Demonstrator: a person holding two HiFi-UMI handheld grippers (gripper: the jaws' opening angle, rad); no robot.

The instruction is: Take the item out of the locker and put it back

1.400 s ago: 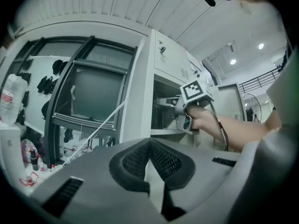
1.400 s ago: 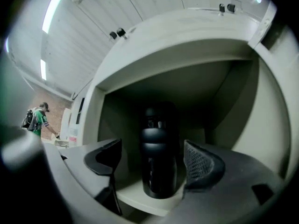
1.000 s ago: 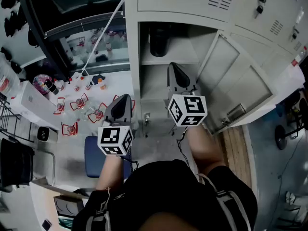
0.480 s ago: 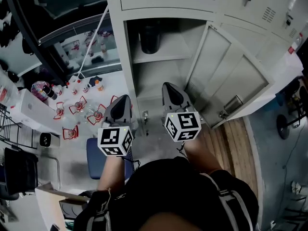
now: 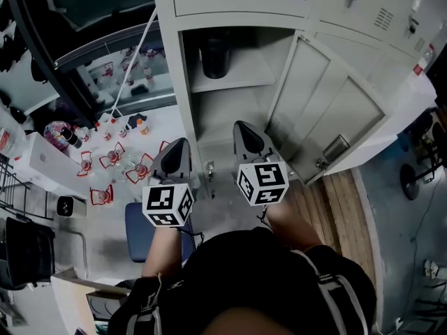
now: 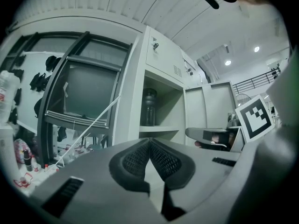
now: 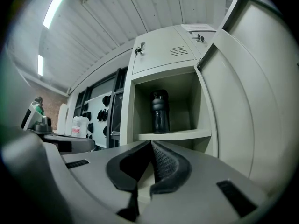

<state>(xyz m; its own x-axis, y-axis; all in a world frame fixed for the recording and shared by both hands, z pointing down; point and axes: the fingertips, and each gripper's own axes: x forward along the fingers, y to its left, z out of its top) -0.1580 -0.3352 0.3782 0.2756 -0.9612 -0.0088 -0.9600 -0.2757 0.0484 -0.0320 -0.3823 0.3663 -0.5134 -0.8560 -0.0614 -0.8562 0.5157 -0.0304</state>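
Observation:
A dark bottle (image 7: pixel 160 111) stands upright on the upper shelf (image 7: pixel 175 135) of the open locker (image 5: pixel 230 82); it also shows as the bottle (image 5: pixel 214 54) in the head view and the bottle (image 6: pixel 149 108) in the left gripper view. My right gripper (image 7: pixel 151 145) is shut and empty, held in front of the locker's lower compartment, well short of the bottle. My left gripper (image 6: pixel 149 143) is shut too, with nothing in it, left of the locker opening. In the head view the right gripper (image 5: pixel 246 134) and left gripper (image 5: pixel 177 150) hang side by side below the shelf.
The locker door (image 5: pixel 328 114) stands swung open to the right. To the left is a low white table (image 5: pixel 115 145) with several small bottles and red-edged items. A blue seat (image 5: pixel 136 229) sits below my left gripper. More closed lockers (image 5: pixel 391 12) run to the right.
Both grippers have drawn back from the locker toward the person, the right one most. The view has shifted so the locker sits slightly further left. The bottle stays on the shelf.

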